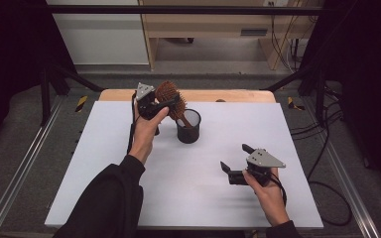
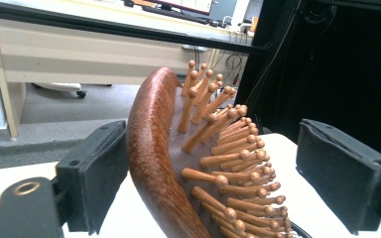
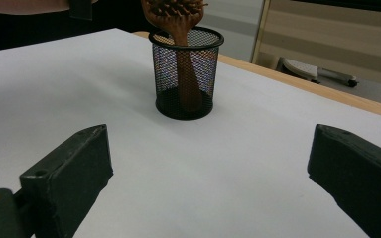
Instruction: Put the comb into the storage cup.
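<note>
**Brush in the cup, grip let go**

The left gripper (image 1: 164, 106) stands just left of the mesh cup (image 1: 188, 127), jaws spread around the head of the wooden hairbrush (image 1: 170, 95); one pad sits close against its back, the other well clear of the bristles. The brush's handle stands inside the cup, head leaning left. Unheld, the top-heavy brush might tip the light cup. Right of the cup, well apart, the right gripper (image 1: 234, 162) hangs wide open, empty.

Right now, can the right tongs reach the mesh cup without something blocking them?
Probably yes. The right tongs are open and point toward the mesh cup, with only bare white table between. The hairbrush stands in the cup, with the left tongs around its head.
</note>
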`<state>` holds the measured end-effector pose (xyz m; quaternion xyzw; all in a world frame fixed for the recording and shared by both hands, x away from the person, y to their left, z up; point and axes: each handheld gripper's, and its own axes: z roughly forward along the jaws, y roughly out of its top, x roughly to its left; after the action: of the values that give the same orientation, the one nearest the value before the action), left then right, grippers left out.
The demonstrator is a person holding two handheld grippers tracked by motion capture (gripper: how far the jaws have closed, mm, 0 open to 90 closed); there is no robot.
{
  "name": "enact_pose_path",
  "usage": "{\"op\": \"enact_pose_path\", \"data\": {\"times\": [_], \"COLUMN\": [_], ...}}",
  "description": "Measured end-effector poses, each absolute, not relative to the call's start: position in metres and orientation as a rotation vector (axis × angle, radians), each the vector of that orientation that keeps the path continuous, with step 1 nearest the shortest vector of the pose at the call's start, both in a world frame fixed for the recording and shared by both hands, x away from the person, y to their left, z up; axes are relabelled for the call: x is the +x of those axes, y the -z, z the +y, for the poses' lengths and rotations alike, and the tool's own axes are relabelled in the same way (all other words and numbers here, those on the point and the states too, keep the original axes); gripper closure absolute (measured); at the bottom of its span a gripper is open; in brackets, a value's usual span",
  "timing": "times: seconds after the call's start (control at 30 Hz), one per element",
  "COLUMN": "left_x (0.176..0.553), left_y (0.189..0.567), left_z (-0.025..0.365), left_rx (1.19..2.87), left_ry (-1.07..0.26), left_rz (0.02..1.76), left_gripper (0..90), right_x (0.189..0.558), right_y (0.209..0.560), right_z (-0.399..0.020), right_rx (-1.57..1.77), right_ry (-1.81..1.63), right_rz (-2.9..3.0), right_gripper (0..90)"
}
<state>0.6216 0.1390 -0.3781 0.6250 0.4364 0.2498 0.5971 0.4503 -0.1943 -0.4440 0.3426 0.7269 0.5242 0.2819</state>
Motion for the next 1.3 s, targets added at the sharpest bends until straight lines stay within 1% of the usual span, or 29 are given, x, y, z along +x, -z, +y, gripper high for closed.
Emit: {"op": "enact_pose_path", "data": {"times": [0.2,0.53,1.3], "left_x": [0.622,0.621,0.607], "left_y": [0.379,0.378,0.380], "left_z": [0.141,0.141,0.147], "left_rx": [1.452,1.443,1.438], "left_ry": [-0.578,-0.578,-0.609], "left_rz": [1.033,1.023,1.005], "left_gripper": [7.4,4.5,4.2], "right_x": [0.450,0.450,0.451], "right_y": [0.444,0.444,0.444], "right_z": [-0.194,-0.194,-0.195], "right_rx": [0.918,0.919,0.929], "right_ry": [-1.404,-1.404,-1.401], "right_rz": [1.948,1.955,1.950], "right_gripper": [3.8,3.7,3.7]}}
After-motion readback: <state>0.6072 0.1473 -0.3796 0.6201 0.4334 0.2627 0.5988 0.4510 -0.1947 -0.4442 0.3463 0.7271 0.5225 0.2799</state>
